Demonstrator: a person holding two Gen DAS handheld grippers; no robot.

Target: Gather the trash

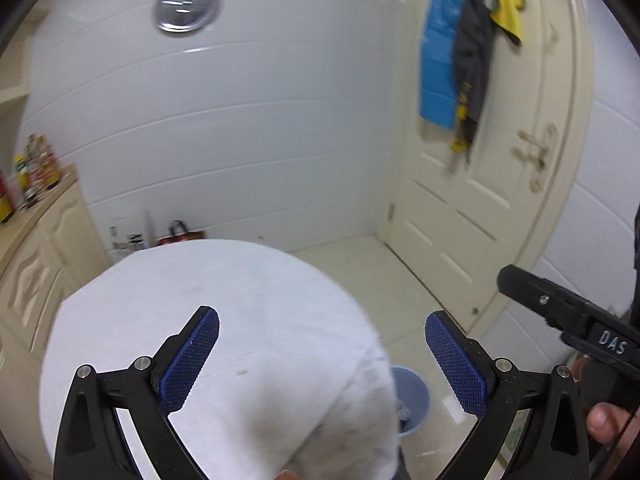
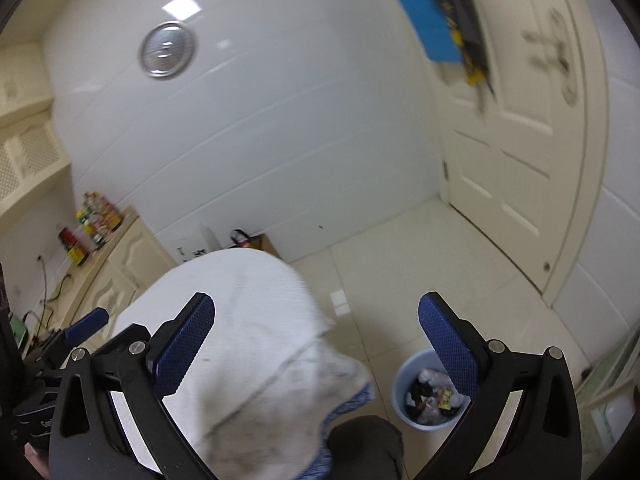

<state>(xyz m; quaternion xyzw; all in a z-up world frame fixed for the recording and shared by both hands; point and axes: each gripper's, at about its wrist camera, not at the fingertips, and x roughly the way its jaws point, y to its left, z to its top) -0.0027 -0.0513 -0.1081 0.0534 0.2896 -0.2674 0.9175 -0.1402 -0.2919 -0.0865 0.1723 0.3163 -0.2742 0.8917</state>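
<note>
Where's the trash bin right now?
On the floor tiles right of the white cloth-covered table: the blue trash bin shows low right in the right wrist view, trash inside.

Glossy wall tiles (image 1: pixel 248 128), plastic bin (image 2: pixel 424 396)

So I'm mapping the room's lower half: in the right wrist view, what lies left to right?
Bottles on the counter → white cloth-covered table → blue trash bin → door.

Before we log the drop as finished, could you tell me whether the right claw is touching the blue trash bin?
Apart. The right wrist view shows the right claw wide open and empty, raised well above the blue trash bin, which stands on the floor below.
</note>
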